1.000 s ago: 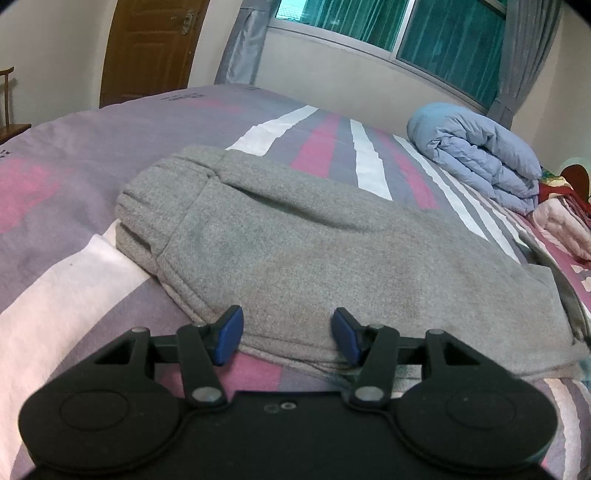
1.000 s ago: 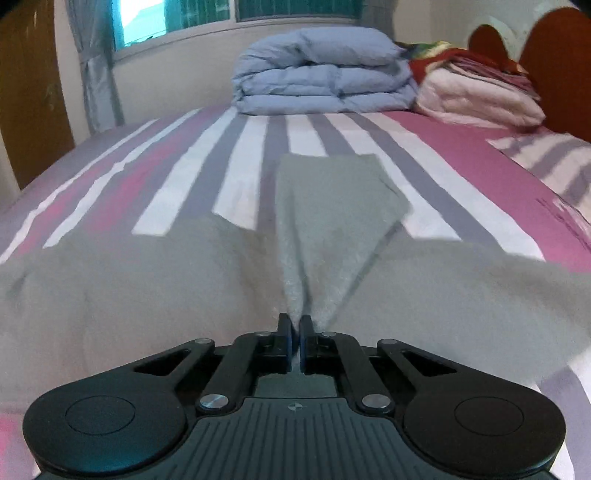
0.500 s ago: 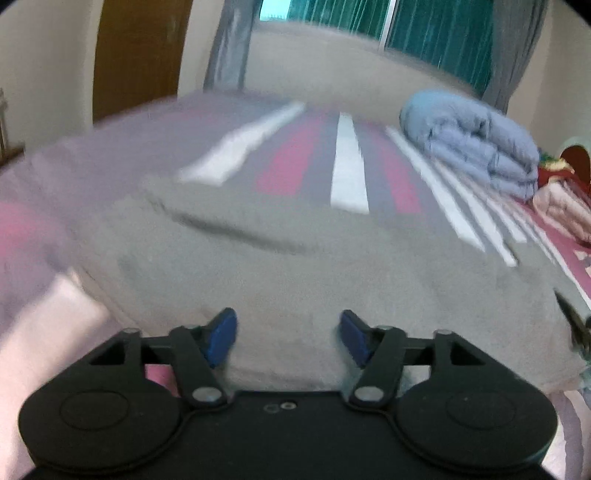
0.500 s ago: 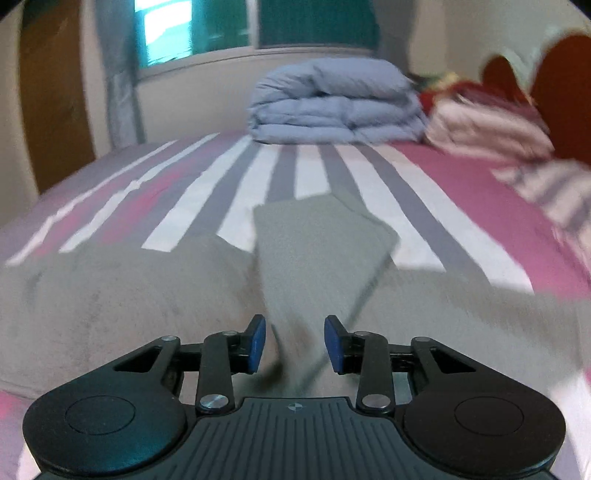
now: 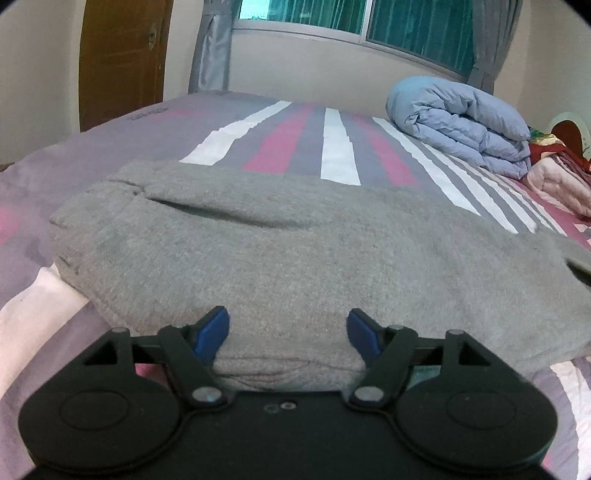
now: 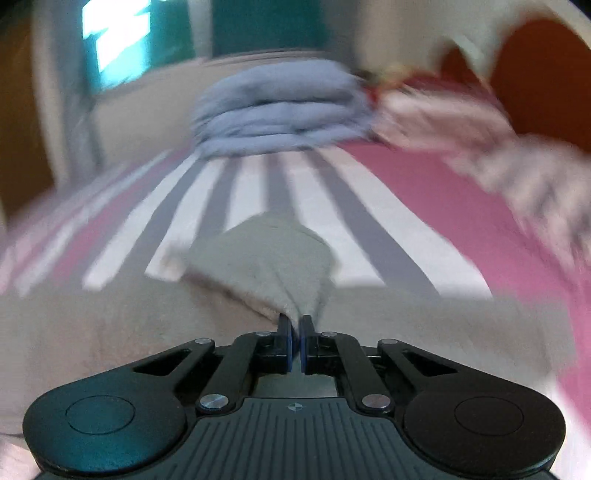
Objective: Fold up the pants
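Striped bed (image 5: pixel 340 147) is covered by grey pants (image 5: pixel 295 251); fabric is straddled by the wide-open left hand-held gripper (image 5: pixel 288 328) and pinched by the closed right hand-held gripper (image 6: pixel 295 325).

Both cameras sit just behind their own gripper and look forward and a little downward, low over the bed (image 5: pixel 110 155). The left wrist view looks from the near edge of the bed, close to the grey pants (image 5: pixel 295 251), toward the window (image 5: pixel 406 33) and the door (image 5: pixel 122 55) at the far side. The right wrist view is blurred; it also faces the far edge. Both views share the pants, the striped sheet and the folded blue duvet (image 5: pixel 461 118) at the far right corner.
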